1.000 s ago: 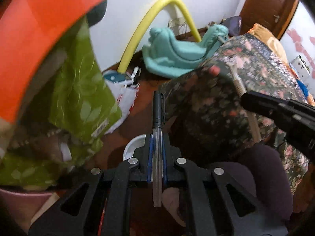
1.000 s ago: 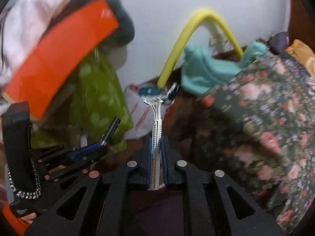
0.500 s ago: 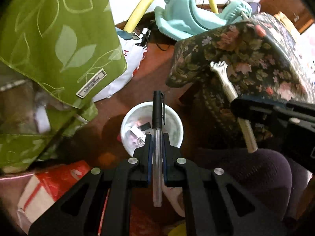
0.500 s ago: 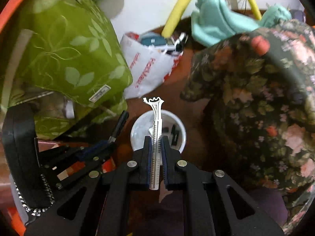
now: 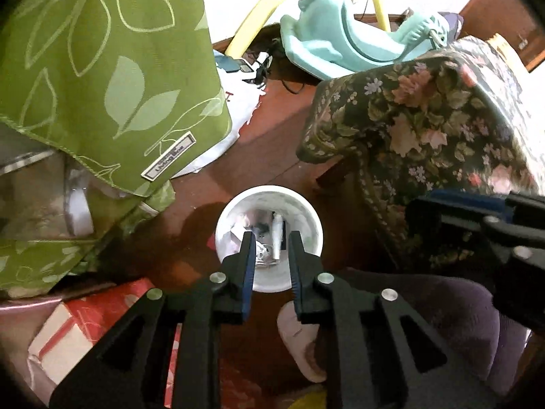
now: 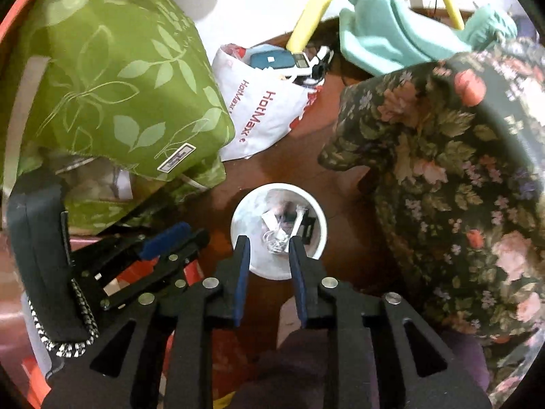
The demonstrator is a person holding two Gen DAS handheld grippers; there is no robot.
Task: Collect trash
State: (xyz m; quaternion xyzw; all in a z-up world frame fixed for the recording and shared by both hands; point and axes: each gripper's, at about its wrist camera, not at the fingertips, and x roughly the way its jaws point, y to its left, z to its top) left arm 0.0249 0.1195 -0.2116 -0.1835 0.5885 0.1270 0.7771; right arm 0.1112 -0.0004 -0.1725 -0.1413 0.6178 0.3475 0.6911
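Observation:
A white round trash bin [image 5: 308, 220] stands on the brown floor below both grippers; it also shows in the right wrist view [image 6: 318, 235]. Inside it lie a pen [image 5: 277, 238], a white razor [image 6: 295, 223] and crumpled scraps. My left gripper [image 5: 269, 238] is open and empty, directly above the bin's mouth. My right gripper [image 6: 267, 242] is open and empty, also above the bin. The left gripper's body shows at the left of the right wrist view [image 6: 160, 248]; the right gripper's body shows at the right of the left wrist view [image 5: 477, 218].
A green leaf-pattern cloth [image 5: 102, 68] hangs at the left. A floral cover [image 5: 442, 129] drapes furniture at the right. A white HotMax bag [image 6: 265, 116], a teal plastic toy [image 5: 340, 47] and a yellow hoop [image 6: 313, 10] lie behind. A red box [image 5: 85, 334] sits lower left.
Both grippers opened. The pen left the left gripper and the razor left the right gripper; both now lie in the bin. Both grippers came closer above the bin.

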